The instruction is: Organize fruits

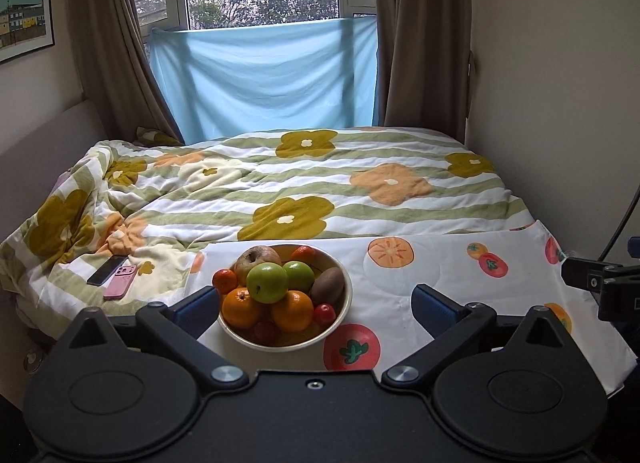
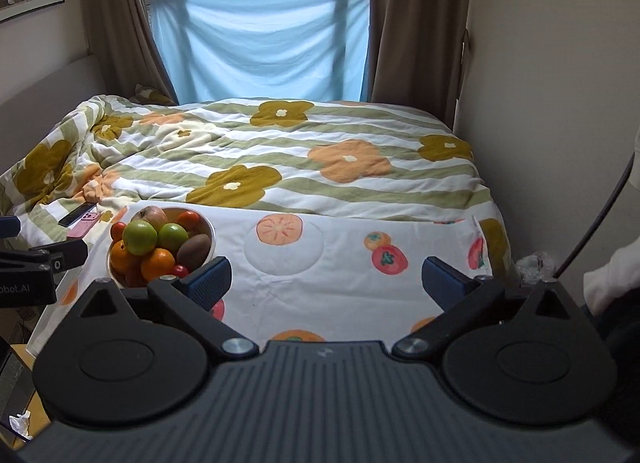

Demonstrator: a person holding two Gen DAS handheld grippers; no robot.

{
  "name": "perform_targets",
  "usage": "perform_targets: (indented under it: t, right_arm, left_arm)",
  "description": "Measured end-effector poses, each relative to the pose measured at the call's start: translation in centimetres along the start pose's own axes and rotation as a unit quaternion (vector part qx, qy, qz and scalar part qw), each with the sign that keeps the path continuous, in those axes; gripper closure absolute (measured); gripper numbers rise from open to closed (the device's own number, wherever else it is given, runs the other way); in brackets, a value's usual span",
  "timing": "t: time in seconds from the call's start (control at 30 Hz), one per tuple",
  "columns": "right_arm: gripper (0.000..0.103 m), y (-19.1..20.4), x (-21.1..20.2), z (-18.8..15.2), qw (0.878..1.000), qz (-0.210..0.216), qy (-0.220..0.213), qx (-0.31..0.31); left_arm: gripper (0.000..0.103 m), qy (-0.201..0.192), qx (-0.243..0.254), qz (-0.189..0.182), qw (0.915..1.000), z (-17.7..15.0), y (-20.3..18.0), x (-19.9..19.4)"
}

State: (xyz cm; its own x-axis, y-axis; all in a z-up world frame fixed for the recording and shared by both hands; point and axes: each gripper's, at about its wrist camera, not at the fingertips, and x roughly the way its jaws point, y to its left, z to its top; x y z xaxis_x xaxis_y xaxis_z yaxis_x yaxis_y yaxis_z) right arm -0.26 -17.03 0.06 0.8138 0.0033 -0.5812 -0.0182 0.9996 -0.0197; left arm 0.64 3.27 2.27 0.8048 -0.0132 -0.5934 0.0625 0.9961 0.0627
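Note:
A pale bowl (image 1: pixel 345 305) full of fruit sits on a white cloth with a fruit print (image 1: pixel 448 263). It holds two green apples (image 1: pixel 267 283), a brownish apple (image 1: pixel 256 257), oranges (image 1: pixel 292 311), a kiwi (image 1: pixel 328 286), mandarins and small red fruits. My left gripper (image 1: pixel 316 303) is open and empty, its fingers on either side of the bowl's near half. My right gripper (image 2: pixel 326 279) is open and empty over the bare cloth (image 2: pixel 344 283), to the right of the bowl (image 2: pixel 210 237). The kiwi (image 2: pixel 194 250) lies just beyond its left finger (image 2: pixel 208 277).
The cloth lies on a bed with a flowered quilt (image 1: pixel 320 183). A pink phone (image 1: pixel 120 281) and a dark phone (image 1: pixel 106 270) lie on the quilt left of the bowl. Walls close in on the left and right. Curtains and a window are behind.

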Motion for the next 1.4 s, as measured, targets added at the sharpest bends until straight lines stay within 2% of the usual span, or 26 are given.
perform_targets:
  t: [0.37,0.87,1.4]
  right_arm:
    - [0.0,-2.1,-2.0,-2.8,0.999,-0.024,0.021,0.024]
    - [0.0,-2.4,-2.0,-2.9,0.999,-0.022,0.023,0.031]
    - [0.0,-2.3,-2.0,-2.7,0.999,-0.024,0.022,0.032]
  left_arm:
    - [0.0,-0.011,0.009,0.011,0.9998,-1.8,-1.7,-2.2]
    - [0.0,-0.002,0.009,0.005,0.9999,-2.2,-2.1,-1.9]
    - [0.0,-0.009,0.002,0.007,0.9999,-2.1,-1.9,-2.2]
